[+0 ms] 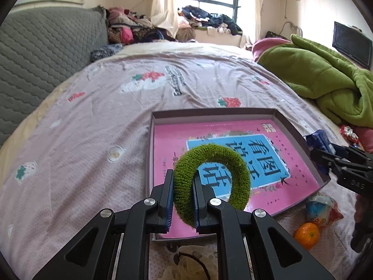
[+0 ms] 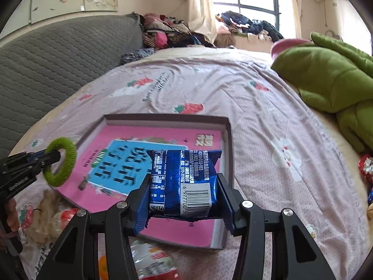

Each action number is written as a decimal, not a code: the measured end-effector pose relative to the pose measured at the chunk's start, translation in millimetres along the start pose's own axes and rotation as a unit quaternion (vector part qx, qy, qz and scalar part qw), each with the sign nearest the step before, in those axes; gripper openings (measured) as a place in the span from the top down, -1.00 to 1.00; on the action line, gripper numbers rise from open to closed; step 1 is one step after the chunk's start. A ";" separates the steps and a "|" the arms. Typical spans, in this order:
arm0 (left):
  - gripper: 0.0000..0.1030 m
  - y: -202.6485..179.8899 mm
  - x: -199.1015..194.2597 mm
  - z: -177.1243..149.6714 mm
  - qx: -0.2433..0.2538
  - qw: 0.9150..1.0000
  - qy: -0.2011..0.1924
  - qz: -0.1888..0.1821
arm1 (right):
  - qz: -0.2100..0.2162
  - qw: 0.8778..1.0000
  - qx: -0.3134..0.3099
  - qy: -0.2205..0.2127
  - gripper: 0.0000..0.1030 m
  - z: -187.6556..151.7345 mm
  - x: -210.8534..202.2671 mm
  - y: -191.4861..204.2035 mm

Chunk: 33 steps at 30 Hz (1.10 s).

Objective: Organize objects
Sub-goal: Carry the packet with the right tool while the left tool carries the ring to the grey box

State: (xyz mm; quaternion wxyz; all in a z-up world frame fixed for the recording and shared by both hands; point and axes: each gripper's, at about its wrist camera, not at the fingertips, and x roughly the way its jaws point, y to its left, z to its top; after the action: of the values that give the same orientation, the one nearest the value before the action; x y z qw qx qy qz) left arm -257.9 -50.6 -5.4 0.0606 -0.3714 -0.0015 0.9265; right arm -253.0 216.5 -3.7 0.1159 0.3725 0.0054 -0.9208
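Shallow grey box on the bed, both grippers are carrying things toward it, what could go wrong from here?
1. The left gripper pinches only one side of the fuzzy green fabric ring, so the ring may swing or slip out.
2. The right gripper squeezes the shiny blue foil snack packet, which could crumple or slide.
3. The shallow grey box holding the pink book sits on soft bedding, so a drop near its rim may bounce out.

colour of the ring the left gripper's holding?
Green, fuzzy ring; clearest in the left wrist view.
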 end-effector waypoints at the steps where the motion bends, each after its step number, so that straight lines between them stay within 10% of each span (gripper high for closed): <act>1: 0.73 0.3 1.5 -0.8 0.001 1.000 0.001 0.001 | 0.000 1.000 0.004 0.005 -0.01 -1.2 4.6 -2.8; 33: 0.42 8.3 40.6 -13.7 -0.017 0.997 0.073 -0.007 | -0.021 0.997 -0.020 0.065 -0.02 -19.1 37.1 7.5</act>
State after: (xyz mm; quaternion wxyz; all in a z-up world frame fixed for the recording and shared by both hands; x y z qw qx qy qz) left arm -278.5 -54.9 -43.7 0.0611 -0.4390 -0.0157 0.8963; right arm -264.1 203.2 -42.4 0.1029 0.4289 0.0390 -0.8966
